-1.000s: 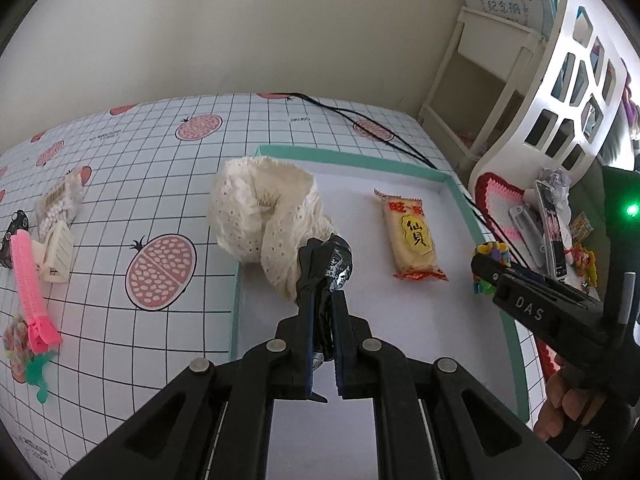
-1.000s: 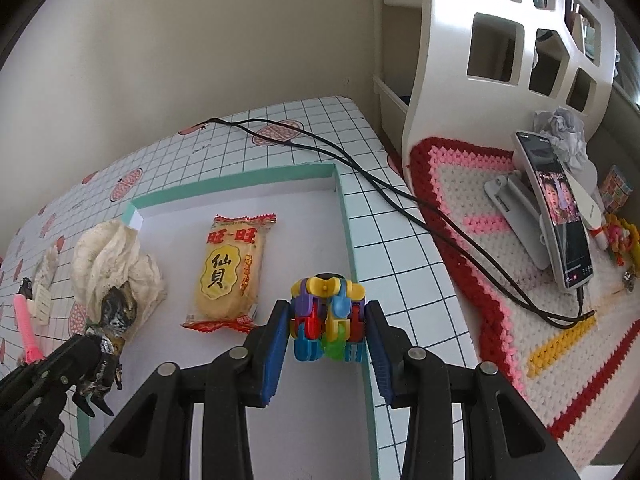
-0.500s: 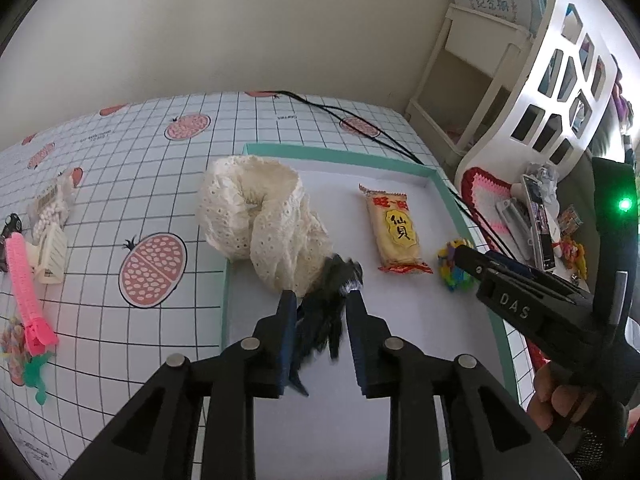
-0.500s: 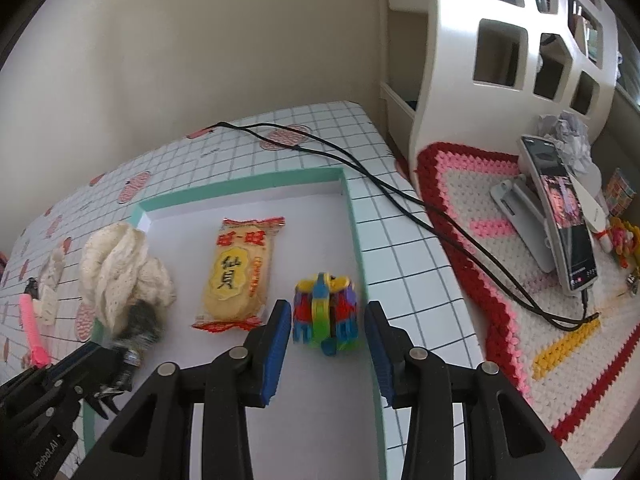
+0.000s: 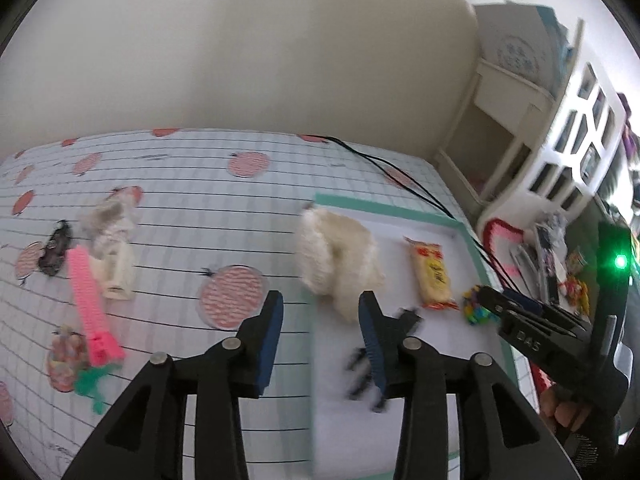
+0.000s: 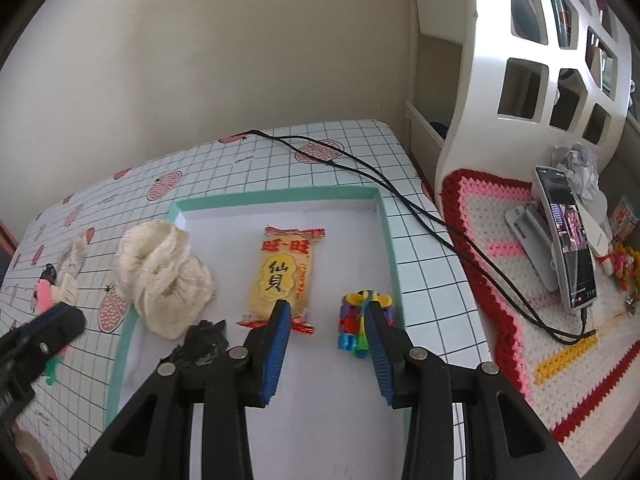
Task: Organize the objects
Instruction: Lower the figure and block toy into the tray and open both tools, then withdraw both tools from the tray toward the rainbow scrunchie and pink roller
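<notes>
Gridded surface (image 6: 424,264) is carrying a teal-rimmed tray (image 6: 386,236), white inside. On the tray, left to right in the right wrist view: cream lace cloth (image 6: 164,276) lying over the tray's left rim, black toy (image 6: 204,340) sitting just in front of it, snack pack (image 6: 282,276) lying flat mid-tray, block toy (image 6: 362,320) standing near the right rim. Left gripper (image 5: 320,336) is standing released, jaws having just been opening, nothing between them; the black toy (image 5: 376,364) is showing blurred just behind its right finger, on the tray floor. Right gripper (image 6: 326,344) is standing released too, jaws parted with nothing in the gap, the block toy just beyond its right fingertip. Off the tray, at left on the surface: pink clip (image 5: 90,304), white clip (image 5: 116,276), small dark item (image 5: 54,250) and candy bag (image 5: 66,356) lying grouped near each other.
</notes>
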The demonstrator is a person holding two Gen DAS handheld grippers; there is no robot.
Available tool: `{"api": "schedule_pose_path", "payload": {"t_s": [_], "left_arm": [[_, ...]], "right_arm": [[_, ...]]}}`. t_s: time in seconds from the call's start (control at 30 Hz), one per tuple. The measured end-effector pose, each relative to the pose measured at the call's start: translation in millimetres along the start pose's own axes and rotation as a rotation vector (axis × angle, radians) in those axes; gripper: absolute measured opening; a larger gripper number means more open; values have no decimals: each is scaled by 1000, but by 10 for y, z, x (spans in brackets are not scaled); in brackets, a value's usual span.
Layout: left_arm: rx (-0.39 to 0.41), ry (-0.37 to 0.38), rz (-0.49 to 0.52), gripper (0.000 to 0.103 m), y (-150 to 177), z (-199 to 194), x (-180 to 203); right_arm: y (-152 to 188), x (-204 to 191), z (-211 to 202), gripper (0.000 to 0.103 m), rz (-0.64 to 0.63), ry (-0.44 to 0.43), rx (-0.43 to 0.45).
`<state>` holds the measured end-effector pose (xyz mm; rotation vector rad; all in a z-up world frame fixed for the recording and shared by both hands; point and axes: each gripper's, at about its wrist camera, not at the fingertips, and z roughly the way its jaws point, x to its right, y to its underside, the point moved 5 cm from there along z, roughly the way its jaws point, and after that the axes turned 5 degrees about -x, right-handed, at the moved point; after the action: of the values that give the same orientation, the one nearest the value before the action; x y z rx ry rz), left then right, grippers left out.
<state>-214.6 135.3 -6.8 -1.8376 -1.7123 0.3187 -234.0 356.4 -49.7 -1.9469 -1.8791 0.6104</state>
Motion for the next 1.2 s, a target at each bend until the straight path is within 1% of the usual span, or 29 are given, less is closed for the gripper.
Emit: {"api": "schedule_pose_path", "payload": {"t_s": [0.1,0.17,0.3,0.37,0.4,0.43,0.5,0.57,0.63,0.7,0.77,0.83,0.9,0.97,1.0,1.13,1.2], "left_arm": [[5,-33,-30,43,-11,-44,-202],[4,-57,-51,49,-2,-74,-330],[4,-83,-100,54,-11,-89,-514],[7,-82,-123,66,0,-103,-583],[5,-79,-133,69,14,-106,-604],[1,-75,-141,73,23,-104,-621],[-3,-78,-143,75,36,-86,-616],[1,-88,-131,84,33,-85,-589],[7,-87,-115,88,29,-77,-549],[11,-87,-99,89,36,-82,-508],[16,-96,-83,97,39,-80,-476],[25,-106,-67,99,33,-76,-448],[33,-111,-57,99,28,-82,-426],[45,-116,-50,103,21,-97,-410],[51,-118,-48,103,18,-103,-406],[58,-117,-53,103,21,-107,-406],[51,-115,-68,103,24,-106,-427]], "right_arm": [[29,-49,3,41,-14,5,-9],[49,-81,9,41,-24,5,-17],[75,-140,22,41,-32,3,-27],[74,-157,22,42,-25,-3,-27],[72,-166,19,45,-24,1,-25],[74,-170,14,50,-25,5,-24],[76,-187,11,55,-25,3,-23],[76,-195,8,60,-26,3,-21],[75,-193,11,64,-26,0,-19],[81,-188,13,69,-23,-5,-19],[84,-187,18,74,-17,-7,-19],[86,-183,20,83,-15,-13,-19],[81,-181,18,89,-12,-17,-16],[78,-188,14,93,-10,-23,-14],[79,-189,15,96,-9,-25,-14],[81,-205,22,103,-10,-29,-11],[86,-215,33,103,-12,-30,-12]]}}
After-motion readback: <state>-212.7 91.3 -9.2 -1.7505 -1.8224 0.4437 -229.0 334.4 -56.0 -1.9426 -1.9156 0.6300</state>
